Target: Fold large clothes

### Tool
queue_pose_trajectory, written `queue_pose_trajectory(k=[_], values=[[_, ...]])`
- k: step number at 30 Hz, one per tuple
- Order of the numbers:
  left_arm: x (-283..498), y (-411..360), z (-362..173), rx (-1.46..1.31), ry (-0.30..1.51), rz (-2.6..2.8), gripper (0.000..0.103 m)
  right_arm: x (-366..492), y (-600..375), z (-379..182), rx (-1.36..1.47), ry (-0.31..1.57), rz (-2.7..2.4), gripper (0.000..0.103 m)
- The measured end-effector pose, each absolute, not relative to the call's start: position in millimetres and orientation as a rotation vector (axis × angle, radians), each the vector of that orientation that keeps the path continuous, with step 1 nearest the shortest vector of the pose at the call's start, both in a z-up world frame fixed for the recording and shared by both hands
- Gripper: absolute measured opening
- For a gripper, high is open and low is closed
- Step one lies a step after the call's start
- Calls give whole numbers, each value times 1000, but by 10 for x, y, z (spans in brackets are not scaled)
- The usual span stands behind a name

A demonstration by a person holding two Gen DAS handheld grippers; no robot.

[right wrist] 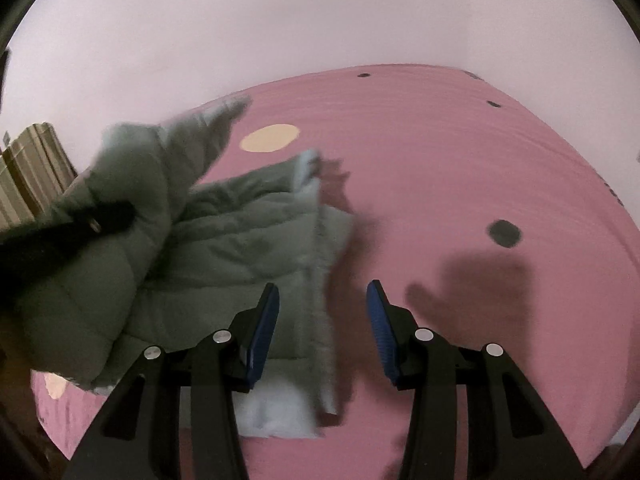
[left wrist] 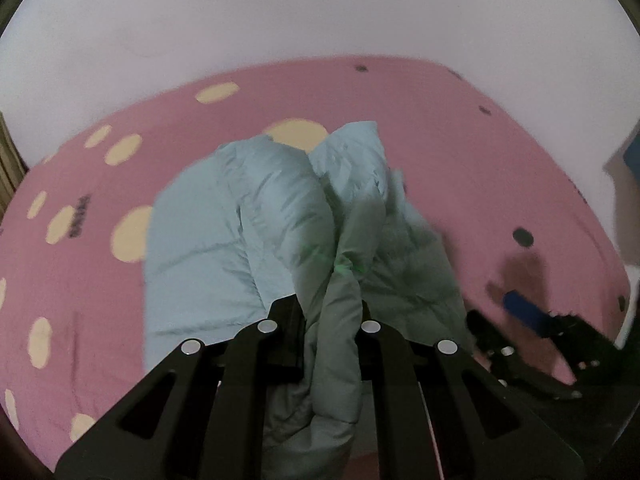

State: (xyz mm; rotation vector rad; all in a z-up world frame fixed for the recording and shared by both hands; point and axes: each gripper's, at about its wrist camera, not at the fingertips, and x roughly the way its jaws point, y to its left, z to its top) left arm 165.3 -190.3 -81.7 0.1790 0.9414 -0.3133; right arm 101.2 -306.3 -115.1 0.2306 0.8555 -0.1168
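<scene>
The fold is barely begun: the left hand-held gripper [left wrist: 334,320] pinches a lifted jacket [left wrist: 248,216] fold, the rest crumpled on the bed [left wrist: 460,140], while the right hand-held gripper [right wrist: 324,312] hangs open at the jacket's 3 o'clock edge.

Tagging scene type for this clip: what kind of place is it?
Most likely a bedroom. The pale blue puffer jacket lies on a pink sheet with cream dots, spread like a bed, against a plain pale wall. The left gripper pinches the jacket.
</scene>
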Motion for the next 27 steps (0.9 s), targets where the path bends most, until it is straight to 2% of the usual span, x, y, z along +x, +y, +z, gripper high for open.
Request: queue_pose_trajectory(k=[6, 8, 10, 13, 15, 16, 21, 24, 27], values=[[1581, -2137, -1142, 164, 981, -340, 18, 911, -3243, -1202, 261, 871, -161, 46], [1555, -2133, -1131, 153, 973, -354, 25, 894, -3270, -1205, 266, 876, -170, 46], [1504, -2114, -1068, 115, 967, -395, 45, 873, -3273, -1189, 271, 874, -177, 46], [1427, -2046, -894, 58, 934, -433, 53, 846, -3212, -1157, 269, 870, -185, 47], [1375, -2006, -774, 55, 908, -448, 59, 856, -3198, -1135, 269, 868, -186, 55], [1341, -1946, -691, 48, 885, -450, 61, 855, -3207, -1119, 272, 861, -185, 55], [1290, -1530, -448, 8, 814, -389, 69, 877, -3074, -991, 263, 840, -158, 58], [1347, -1119, -442, 8, 771, -275, 70, 919, -2967, -883, 293, 820, -122, 70], [1442, -713, -556, -6, 765, -163, 70, 953, -2843, -792, 323, 799, -89, 73]])
